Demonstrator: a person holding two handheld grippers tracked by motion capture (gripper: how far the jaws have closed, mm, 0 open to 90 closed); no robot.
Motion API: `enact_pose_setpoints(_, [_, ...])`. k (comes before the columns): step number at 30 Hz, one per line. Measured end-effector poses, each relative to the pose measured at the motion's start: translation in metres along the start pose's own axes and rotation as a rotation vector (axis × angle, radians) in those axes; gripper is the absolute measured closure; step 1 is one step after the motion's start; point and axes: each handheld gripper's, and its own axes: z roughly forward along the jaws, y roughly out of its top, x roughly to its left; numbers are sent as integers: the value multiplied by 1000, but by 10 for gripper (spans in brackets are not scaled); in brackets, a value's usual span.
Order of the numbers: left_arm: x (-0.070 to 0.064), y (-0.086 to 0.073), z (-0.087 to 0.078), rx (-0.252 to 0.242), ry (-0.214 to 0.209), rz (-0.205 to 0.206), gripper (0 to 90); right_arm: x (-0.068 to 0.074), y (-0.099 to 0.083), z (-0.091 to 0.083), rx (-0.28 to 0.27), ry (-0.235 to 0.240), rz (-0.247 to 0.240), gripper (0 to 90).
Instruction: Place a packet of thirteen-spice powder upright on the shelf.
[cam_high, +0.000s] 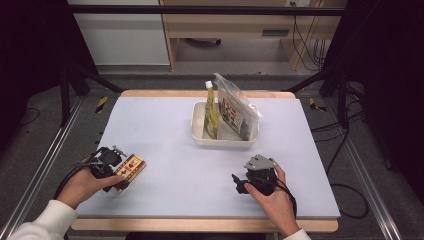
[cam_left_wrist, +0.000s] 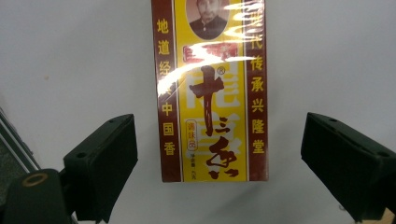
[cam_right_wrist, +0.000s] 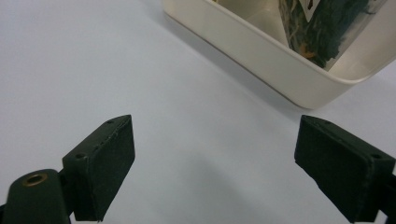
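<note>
A flat yellow and dark-red packet (cam_high: 130, 168) (cam_left_wrist: 212, 88) with Chinese lettering lies on the pale blue table at the front left. My left gripper (cam_high: 111, 176) (cam_left_wrist: 219, 170) is open over its near end, one jaw on each side, not touching it. My right gripper (cam_high: 242, 184) (cam_right_wrist: 215, 168) is open at the front right, low over bare table, nothing between its jaws. A cream tub (cam_high: 199, 131) (cam_right_wrist: 261, 56) stands at the back middle, holding an upright yellow pouch (cam_high: 211, 115) and a clear bag (cam_high: 237, 107) (cam_right_wrist: 322, 28) with a dark printed pack.
The table's wooden front edge (cam_high: 200, 224) runs just behind both hands. Black frame posts (cam_high: 65, 85) stand at the back corners, and cables (cam_high: 345, 165) trail on the floor to the right.
</note>
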Motion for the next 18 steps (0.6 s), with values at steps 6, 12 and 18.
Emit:
enact_pose_setpoints(6, [7, -3, 10, 23, -11, -16, 114, 3, 0, 2, 15, 1, -17, 125])
enact_pose_setpoints(12, [7, -3, 13, 24, -16, -15, 148, 3, 0, 3, 21, 3, -19, 125])
enact_pose_setpoints(18, [6, -2, 17, 31, -18, -13, 229, 4, 0, 4, 31, 5, -28, 125])
